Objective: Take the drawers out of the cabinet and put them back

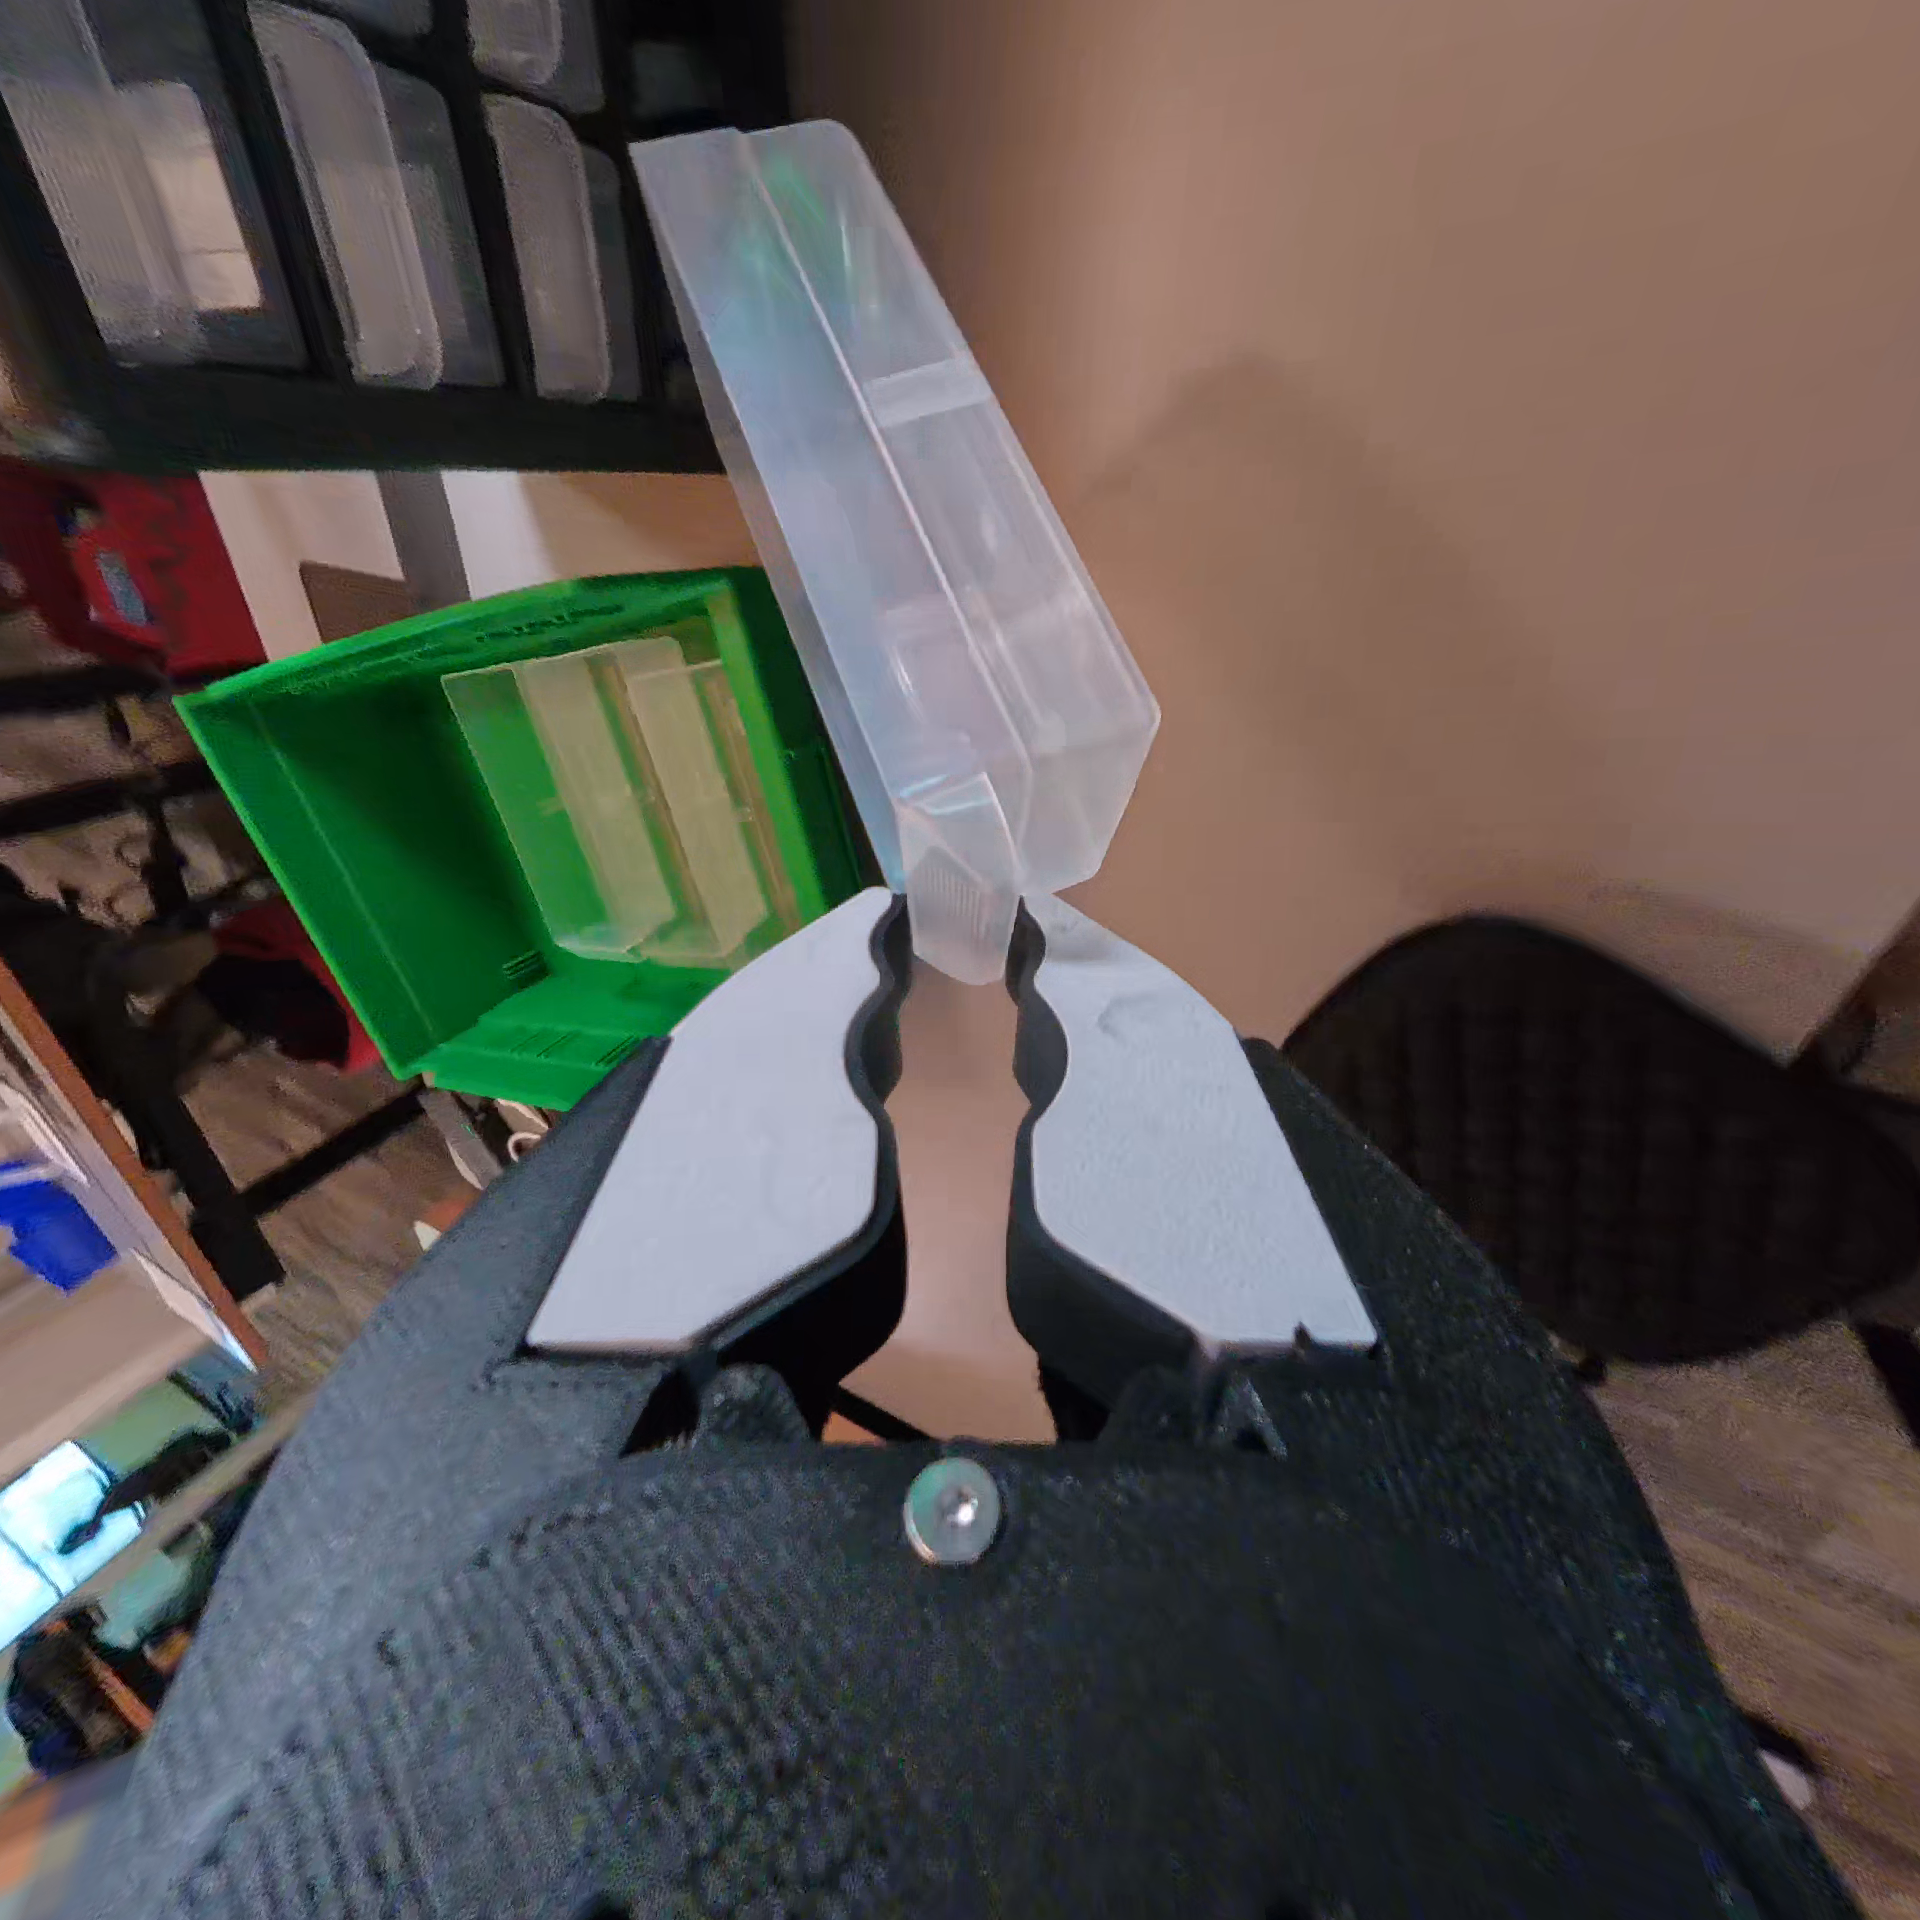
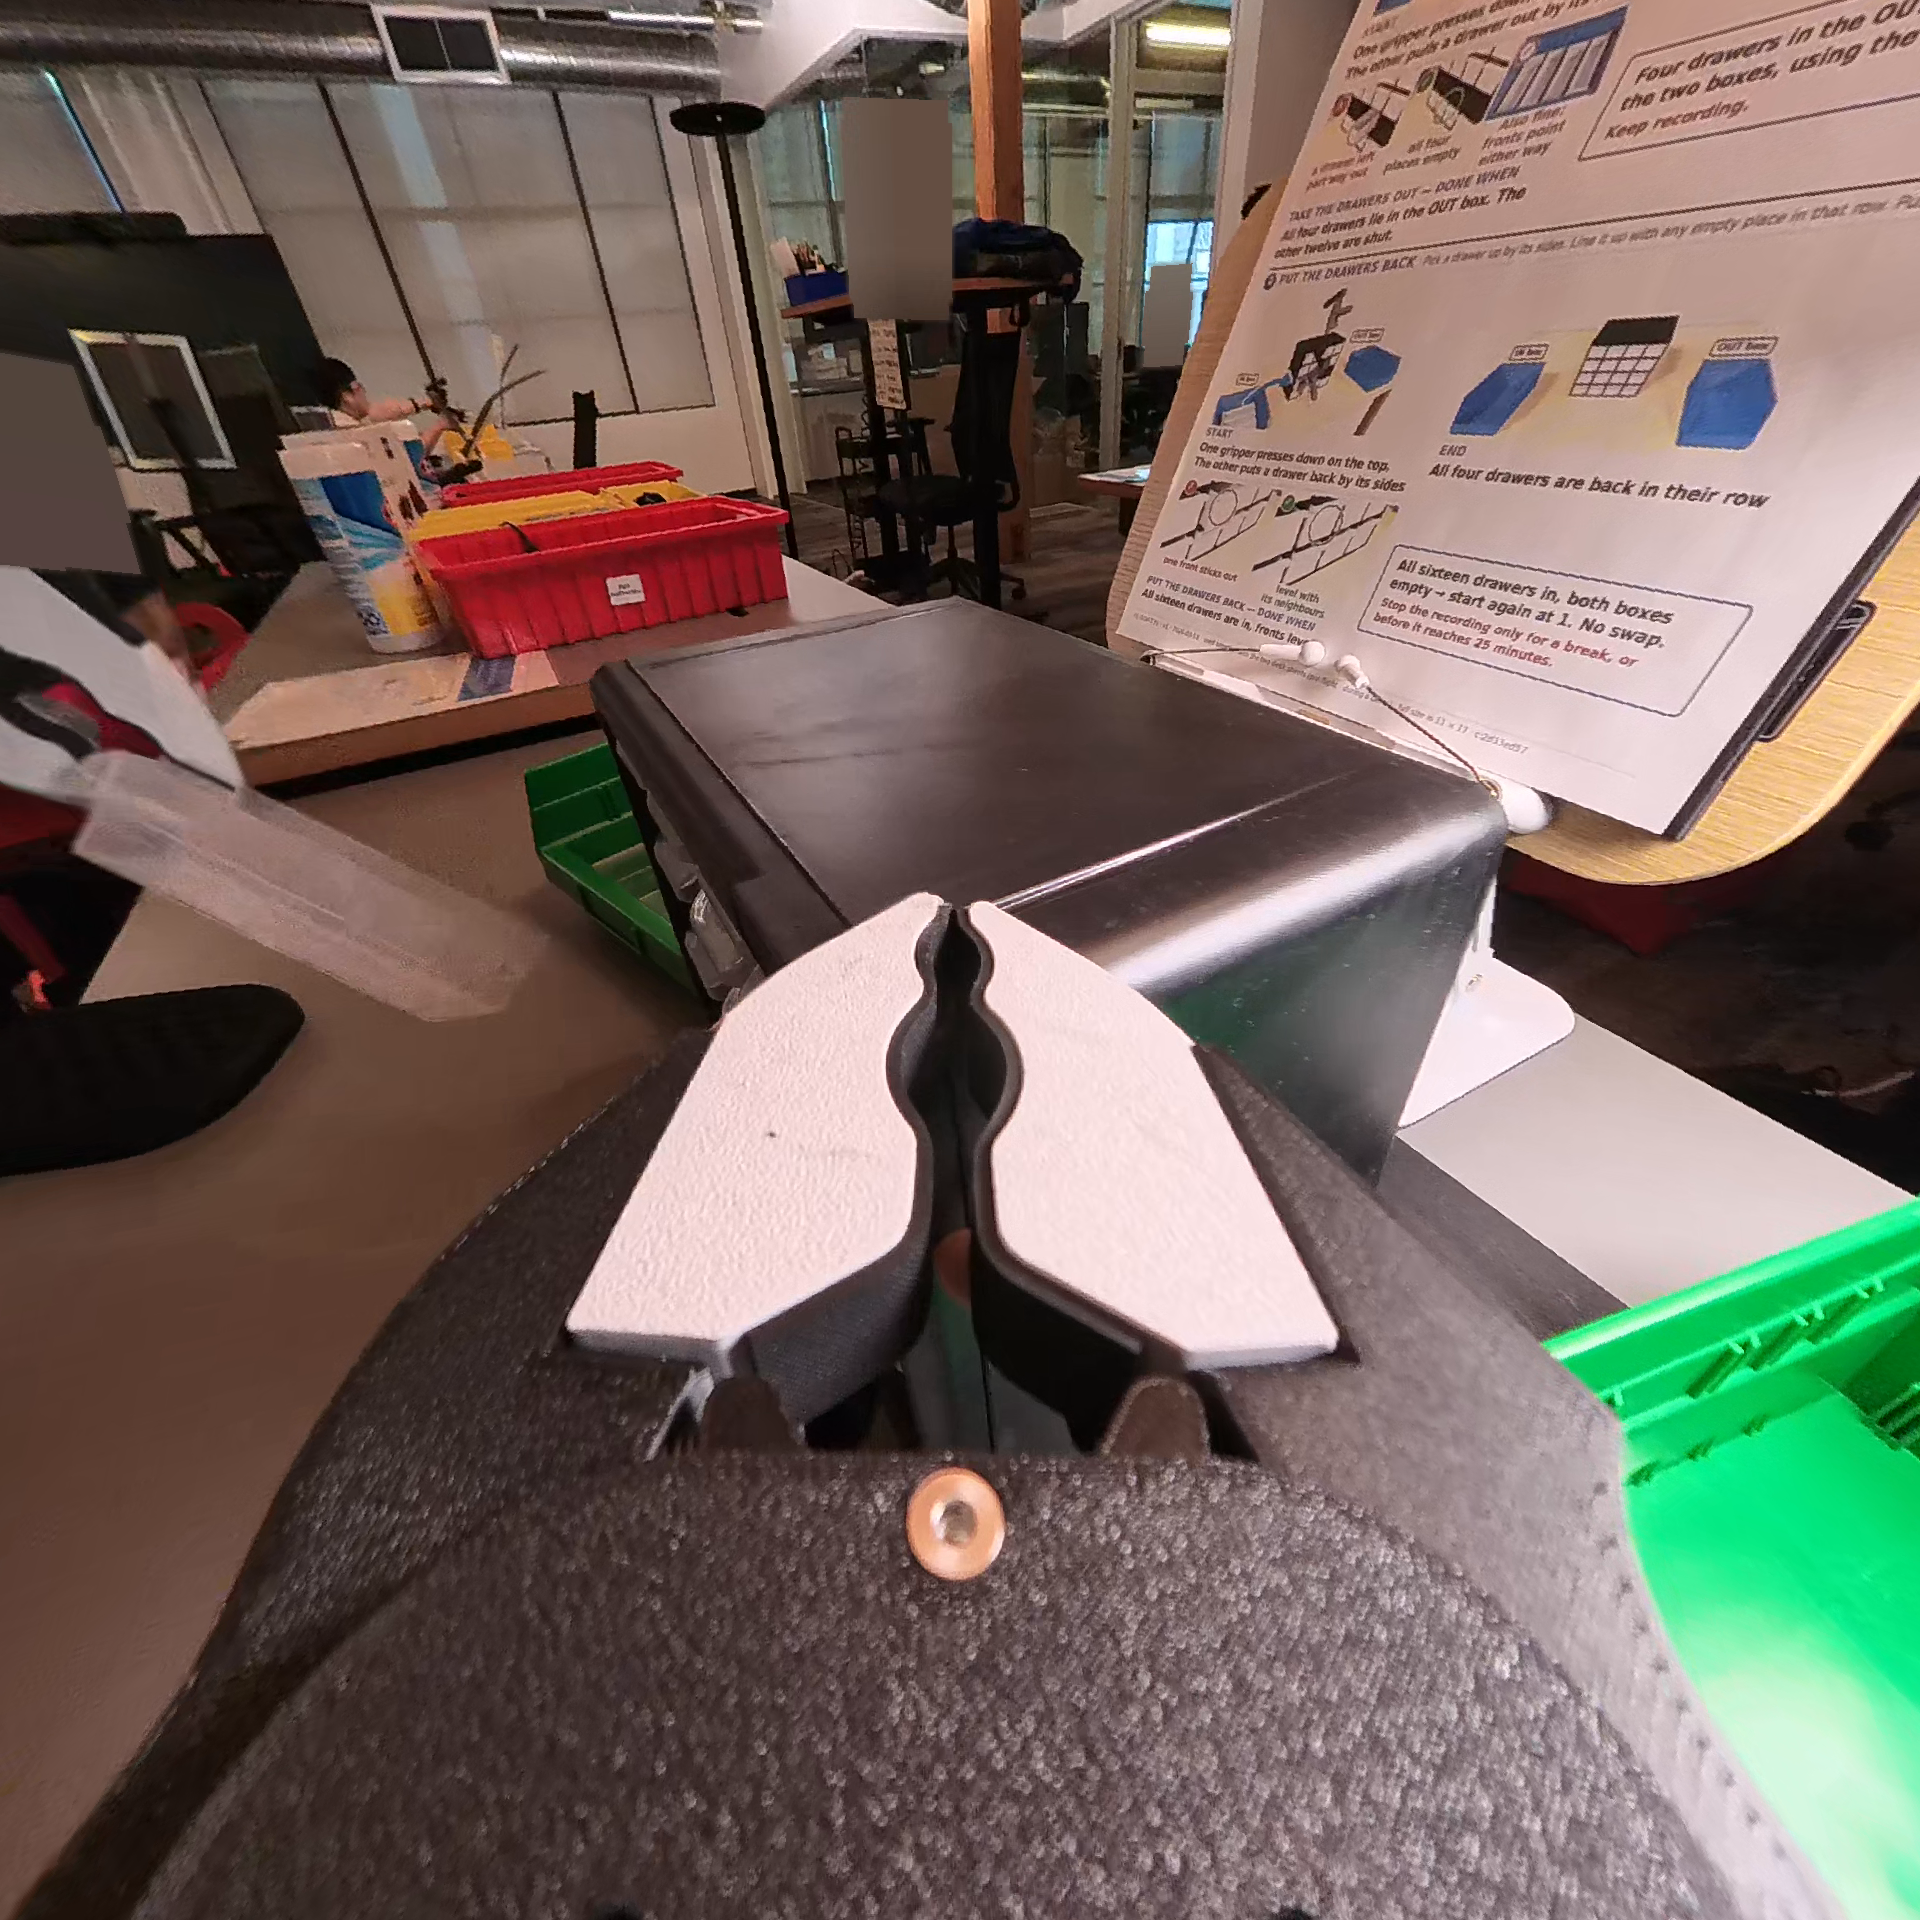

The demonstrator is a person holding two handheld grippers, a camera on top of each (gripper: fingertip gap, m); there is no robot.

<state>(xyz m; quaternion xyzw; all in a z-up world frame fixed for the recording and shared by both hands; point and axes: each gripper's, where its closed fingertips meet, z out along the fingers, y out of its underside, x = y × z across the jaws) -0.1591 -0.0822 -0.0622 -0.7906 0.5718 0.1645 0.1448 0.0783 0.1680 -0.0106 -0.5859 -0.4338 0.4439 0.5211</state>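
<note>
The left gripper [image 1: 961, 935] has its fingers [image 1: 790, 1101] clamped on the front pull tab of a translucent plastic drawer [image 1: 914, 520], which hangs clear in the air. The drawer's long axis runs straight on from the fingertips, away from the hand, with its far end close to the black cabinet [image 1: 312, 416]. Beside it, on one flank, sits a green bin [image 1: 343, 852] already holding other clear drawers [image 1: 623, 790]; on the other flank lies bare tabletop [image 1: 1455, 416], open room for swinging.

The right gripper [image 2: 956, 920] has its fingers [image 2: 790, 1143] pressed together on nothing, their tips at the near top edge of the cabinet [image 2: 987, 748]. Whether they touch it is unclear. A second green bin [image 2: 1787, 1558] lies just beside that hand.

The left hand alone carries the drawer. Judging from the bin's contents, the likely move is a lowering into that bin, which means turning the long axis to lie alongside the drawers there and clearing the bin's wall.
</note>
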